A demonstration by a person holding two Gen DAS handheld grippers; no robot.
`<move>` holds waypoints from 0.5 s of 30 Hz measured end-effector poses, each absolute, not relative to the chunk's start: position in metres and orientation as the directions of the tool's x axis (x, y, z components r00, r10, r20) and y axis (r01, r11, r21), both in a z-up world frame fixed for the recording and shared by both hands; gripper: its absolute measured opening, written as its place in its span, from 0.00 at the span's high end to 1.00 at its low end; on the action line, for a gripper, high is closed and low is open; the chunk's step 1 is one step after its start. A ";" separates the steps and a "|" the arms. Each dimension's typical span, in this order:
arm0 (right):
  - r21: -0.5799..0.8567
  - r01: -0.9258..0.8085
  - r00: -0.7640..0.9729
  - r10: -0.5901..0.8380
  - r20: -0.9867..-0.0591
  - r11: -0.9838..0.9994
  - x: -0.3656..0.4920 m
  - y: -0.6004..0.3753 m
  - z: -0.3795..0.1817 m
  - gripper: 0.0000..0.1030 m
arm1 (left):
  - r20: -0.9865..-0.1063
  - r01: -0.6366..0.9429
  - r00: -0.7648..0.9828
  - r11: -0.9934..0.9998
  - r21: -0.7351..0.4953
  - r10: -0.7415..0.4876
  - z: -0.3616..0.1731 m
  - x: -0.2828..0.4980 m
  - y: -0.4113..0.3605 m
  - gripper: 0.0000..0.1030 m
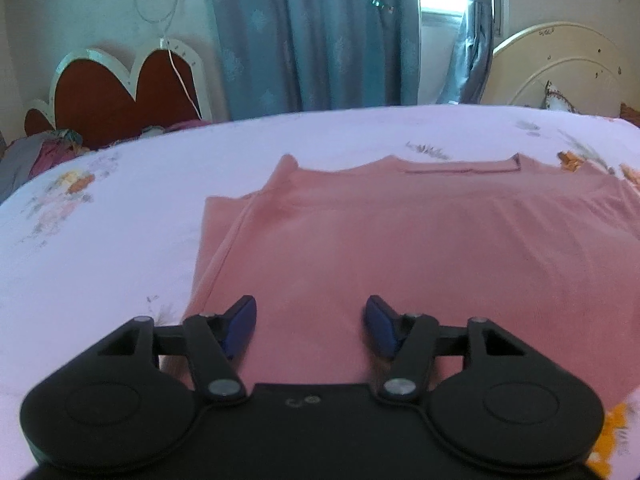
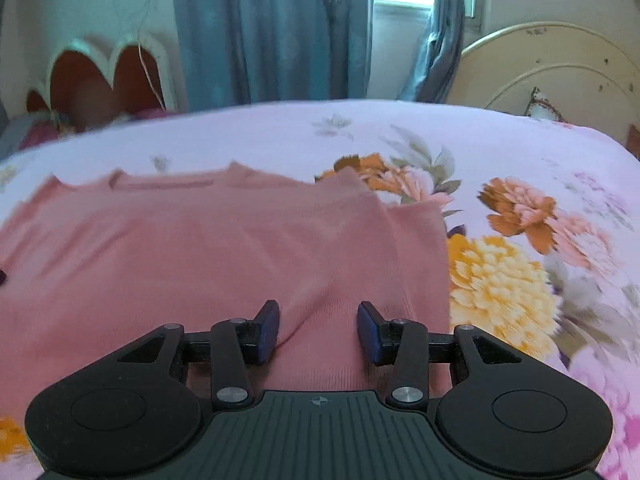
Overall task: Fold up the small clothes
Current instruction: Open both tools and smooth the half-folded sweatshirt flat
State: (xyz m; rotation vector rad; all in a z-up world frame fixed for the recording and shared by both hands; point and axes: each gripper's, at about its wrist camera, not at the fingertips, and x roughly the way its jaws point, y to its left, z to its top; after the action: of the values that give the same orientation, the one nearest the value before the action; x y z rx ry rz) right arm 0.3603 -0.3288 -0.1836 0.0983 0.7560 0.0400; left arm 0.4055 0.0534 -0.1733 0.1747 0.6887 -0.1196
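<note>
A pink shirt (image 1: pixel 400 240) lies flat on the floral bedsheet (image 1: pixel 100 240), collar at the far side, sleeves folded in along both sides. My left gripper (image 1: pixel 310 320) is open over the shirt's near left part, its blue pads (image 1: pixel 242 324) apart with nothing between them. In the right wrist view the same shirt (image 2: pixel 200 248) fills the left and middle. My right gripper (image 2: pixel 318 326) is open over the shirt's near right part, close to its right edge, with a soft crease of cloth running between the blue pads (image 2: pixel 368 332).
The bedsheet (image 2: pixel 520 248) carries large orange and yellow flower prints right of the shirt. A cream headboard (image 2: pixel 552 72) stands at the far right, a red heart-shaped headboard (image 1: pixel 120 92) with piled clothes at the far left, blue curtains (image 1: pixel 312 36) behind.
</note>
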 end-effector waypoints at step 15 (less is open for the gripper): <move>-0.018 -0.010 0.679 -0.007 -0.734 1.000 0.313 -0.327 -0.191 0.59 | -0.677 0.167 0.735 0.979 0.120 -0.042 -0.189 0.372 0.060 0.38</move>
State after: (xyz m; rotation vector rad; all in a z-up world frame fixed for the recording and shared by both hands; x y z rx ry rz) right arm 0.3127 -0.3273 -0.1906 -0.0214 0.8246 0.0020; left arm 0.3722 0.0601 -0.1891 0.1773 0.7379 -0.1155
